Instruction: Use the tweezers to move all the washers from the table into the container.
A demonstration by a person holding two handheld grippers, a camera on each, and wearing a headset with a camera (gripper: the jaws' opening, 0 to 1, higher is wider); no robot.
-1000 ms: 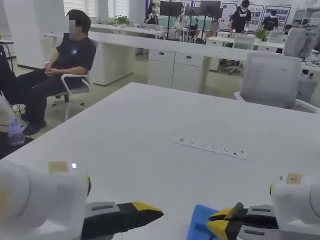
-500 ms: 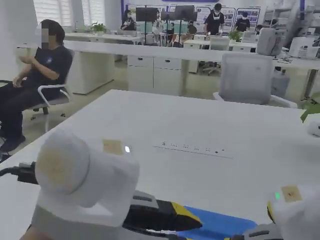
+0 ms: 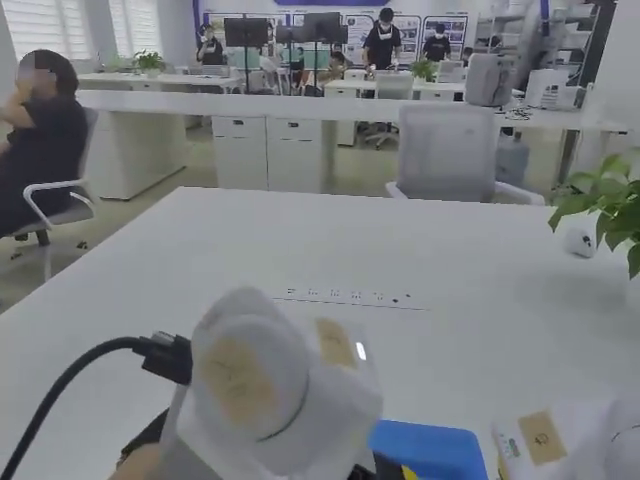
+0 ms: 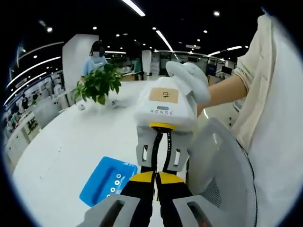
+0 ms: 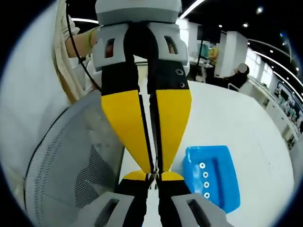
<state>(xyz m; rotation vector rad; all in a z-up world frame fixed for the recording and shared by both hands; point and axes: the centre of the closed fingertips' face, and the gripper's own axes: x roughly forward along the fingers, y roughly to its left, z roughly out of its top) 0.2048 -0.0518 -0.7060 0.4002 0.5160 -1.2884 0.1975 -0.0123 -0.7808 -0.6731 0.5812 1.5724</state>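
Facing each other tip to tip near your edge of the white bench [image 3: 300, 240], your two tools meet nose to nose. The left hand-held gripper [image 4: 156, 177] has its yellow-tipped jaws all but together, with only a hairline of light between them in the right gripper view and nothing seen in that slit. The right hand-held gripper [image 5: 154, 177] also has its jaws set close, though whether they pinch anything cannot be told from these angles. The blue container [image 5: 213, 177] sits flat on the bench just beside the meeting jaws, to their left in the left gripper view and to their right in the right gripper view. A short row of white washers [image 5: 205, 179] lies inside it. In the head view part of the container peeks out between the two white gripper housings at the bottom of the frame, the left one with a black cable [image 3: 105, 346] running from it. A grey mesh chair back [image 5: 71, 156] curves close beside the jaws on your side, and your beige sleeve [image 4: 265, 94] hangs near it. A leafy plant [image 4: 97, 82] shows well beyond the container, and a strip of sockets [image 3: 345, 295] is set into the bench top
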